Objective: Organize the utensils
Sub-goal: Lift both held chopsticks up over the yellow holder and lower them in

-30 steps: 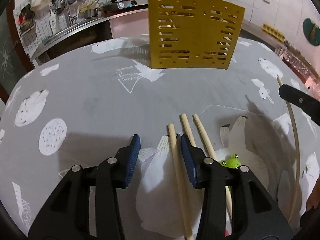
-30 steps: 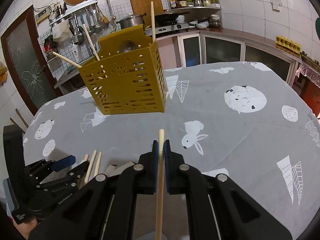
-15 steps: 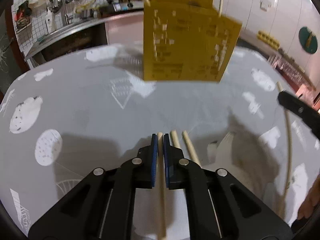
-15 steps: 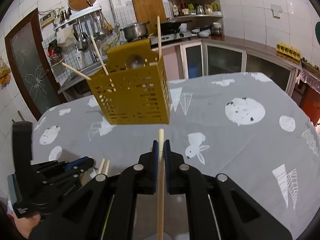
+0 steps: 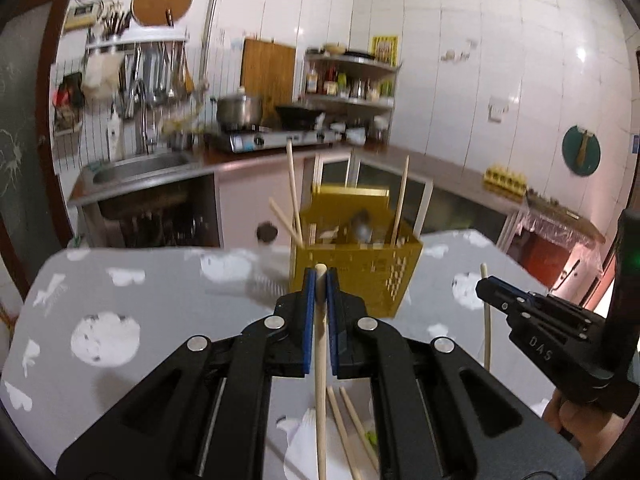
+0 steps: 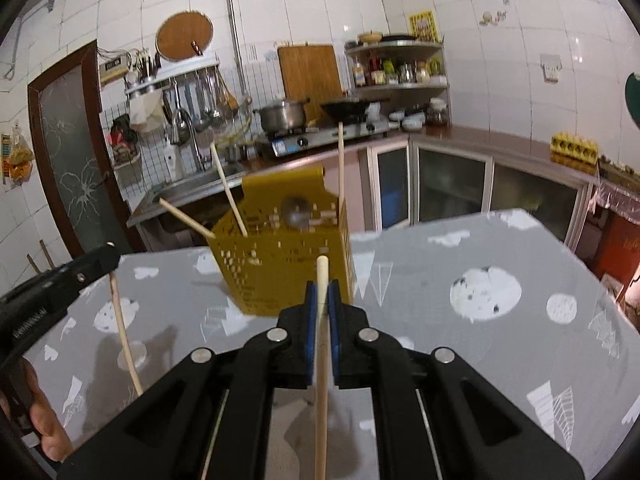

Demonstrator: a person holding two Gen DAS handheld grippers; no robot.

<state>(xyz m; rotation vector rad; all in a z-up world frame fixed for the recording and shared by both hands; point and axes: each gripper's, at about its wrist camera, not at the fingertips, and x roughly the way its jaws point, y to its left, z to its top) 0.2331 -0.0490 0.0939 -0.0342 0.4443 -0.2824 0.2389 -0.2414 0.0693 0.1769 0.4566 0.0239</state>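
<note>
Chopsticks of pale wood: the left gripper (image 5: 319, 280) pinches one chopstick (image 5: 320, 380), the right gripper (image 6: 321, 294) another (image 6: 321, 360), both above the grey tablecloth (image 6: 460, 320) before the perforated yellow plastic holder (image 6: 288, 256).

Dead ahead of you the perforated yellow plastic utensil basket (image 5: 356, 264) stands on the grey patterned tablecloth (image 5: 132, 304), and it is the only upright obstacle. 3 wooden chopsticks (image 6: 340, 168) lean out of its open top, fanning left and right, so the mouth is partly crowded. Cloth left and right of the basket lies bare. Before the basket, 2 loose chopsticks (image 5: 346, 424) lie flat.
</note>
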